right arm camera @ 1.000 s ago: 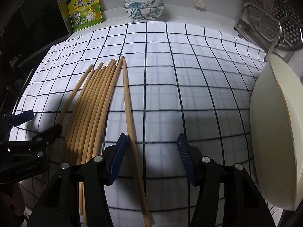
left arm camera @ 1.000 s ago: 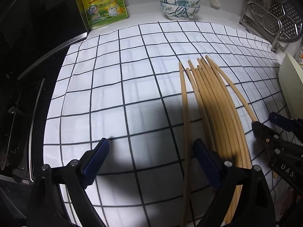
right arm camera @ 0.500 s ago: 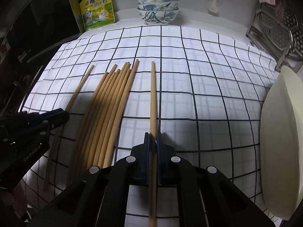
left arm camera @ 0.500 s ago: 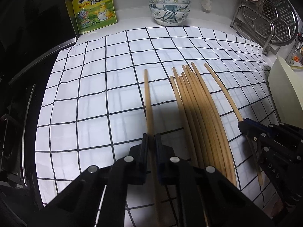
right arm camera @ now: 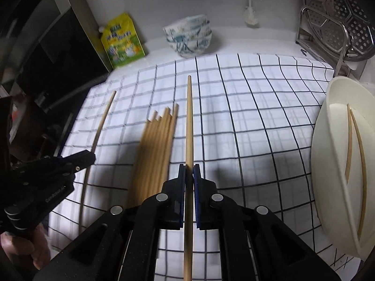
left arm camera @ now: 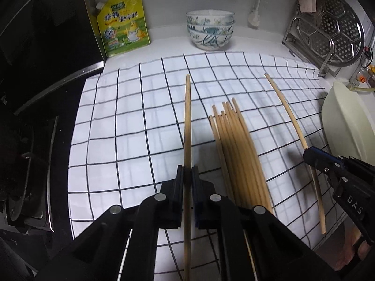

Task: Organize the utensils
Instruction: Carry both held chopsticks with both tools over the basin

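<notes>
In the left wrist view my left gripper (left arm camera: pixel 187 173) is shut on one wooden chopstick (left arm camera: pixel 187 117) and holds it above the checked cloth (left arm camera: pixel 131 126). A bundle of several chopsticks (left arm camera: pixel 236 154) lies on the cloth just to its right. Farther right, my right gripper (left arm camera: pixel 309 157) grips another chopstick (left arm camera: pixel 287 112). In the right wrist view my right gripper (right arm camera: pixel 189 169) is shut on its chopstick (right arm camera: pixel 189 117), with the bundle (right arm camera: pixel 157 145) to its left. The left gripper (right arm camera: pixel 90 158) appears there with its chopstick (right arm camera: pixel 103 119). A cream holder (right arm camera: pixel 332 175) at the right contains two chopsticks (right arm camera: pixel 349 140).
Stacked patterned bowls (left arm camera: pixel 209 30) and a yellow seasoning pouch (left arm camera: pixel 123 25) stand at the back by the wall. A metal steamer rack (left arm camera: pixel 328 35) is at the back right. A black stove (left arm camera: pixel 35 70) borders the cloth on the left. The cream holder (left arm camera: pixel 346 126) stands at the cloth's right edge.
Both grippers were open over the chopsticks, then each shut on a single chopstick. Both have since risen, lifting their chopsticks off the cloth, away from the bundle.
</notes>
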Demonstrator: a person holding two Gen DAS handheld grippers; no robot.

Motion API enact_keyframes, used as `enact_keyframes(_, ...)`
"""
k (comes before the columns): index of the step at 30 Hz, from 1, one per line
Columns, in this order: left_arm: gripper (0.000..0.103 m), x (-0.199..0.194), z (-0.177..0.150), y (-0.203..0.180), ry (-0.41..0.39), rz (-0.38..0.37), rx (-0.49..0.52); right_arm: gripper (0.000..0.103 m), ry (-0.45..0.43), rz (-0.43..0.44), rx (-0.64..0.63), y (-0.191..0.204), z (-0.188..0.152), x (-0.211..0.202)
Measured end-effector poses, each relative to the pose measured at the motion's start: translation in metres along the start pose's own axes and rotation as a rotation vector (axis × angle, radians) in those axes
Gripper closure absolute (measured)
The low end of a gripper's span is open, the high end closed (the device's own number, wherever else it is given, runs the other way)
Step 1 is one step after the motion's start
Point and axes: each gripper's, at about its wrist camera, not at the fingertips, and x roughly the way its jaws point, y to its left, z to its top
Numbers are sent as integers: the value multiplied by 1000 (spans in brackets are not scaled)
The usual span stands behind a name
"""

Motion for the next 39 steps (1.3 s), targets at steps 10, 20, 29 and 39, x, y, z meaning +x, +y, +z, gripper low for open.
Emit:
enact_keyframes(10,96,-45,21,-38,-75,1,-5,96,-85,70,17,-24,15,-58)
enact_keyframes(20,96,-61,48,-128,-122,-82,52,96,-161,25,69,-103,22,-115)
enact_keyframes(29,96,-63,68,-236,-143,-176,186,96,-191,-79,197,-207,8,-143)
enact_keyframes(39,95,-39,77,-333,-118,-246,311,96,-170,-157,290,-281,-10,-146)
